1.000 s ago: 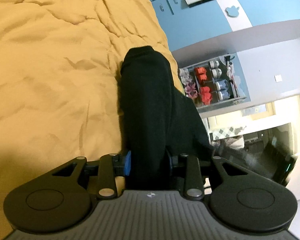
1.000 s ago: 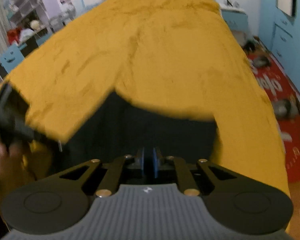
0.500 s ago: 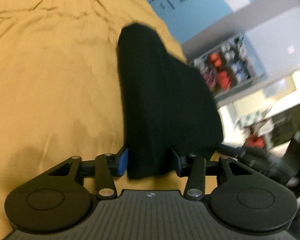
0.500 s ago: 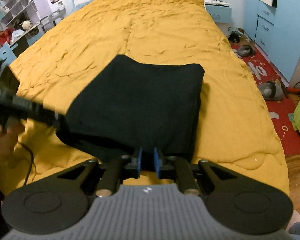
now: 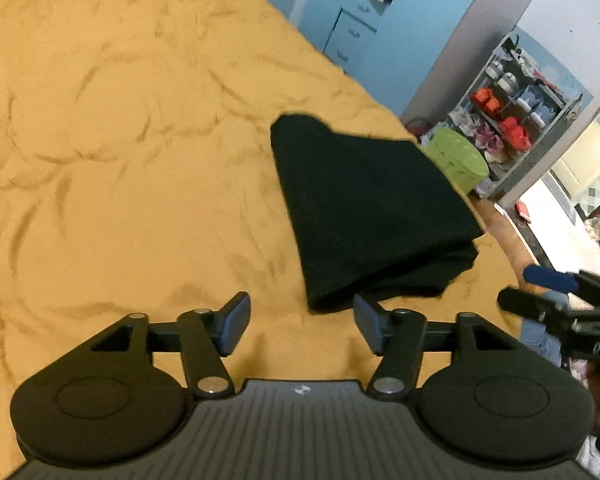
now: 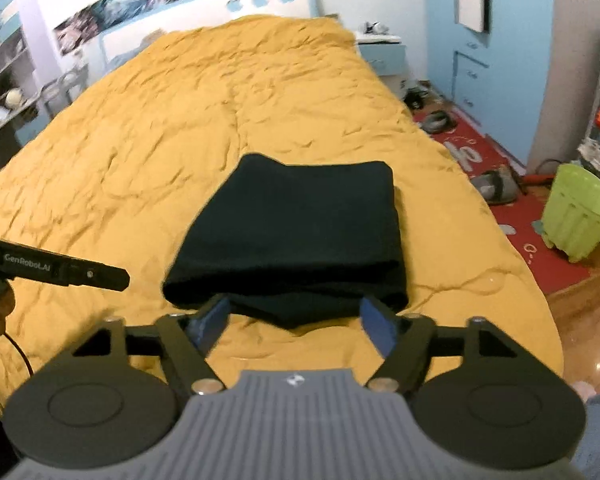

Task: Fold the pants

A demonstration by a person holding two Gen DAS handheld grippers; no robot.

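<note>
The right gripper (image 6: 294, 326) has just been opening; its jaws stand wide apart with nothing clamped, the near hem of the pants (image 6: 296, 236) lying just beyond its blue pads. The left gripper (image 5: 300, 326) has also just been opening and holds nothing; the pants (image 5: 368, 216) lie just ahead and to its right. The black pants rest folded into a compact stack on the yellow bedspread (image 6: 180, 120), near the bed's foot end, their long side running across the bed. A green basket (image 6: 580, 210) stands on the floor beyond the bed's right edge.
</note>
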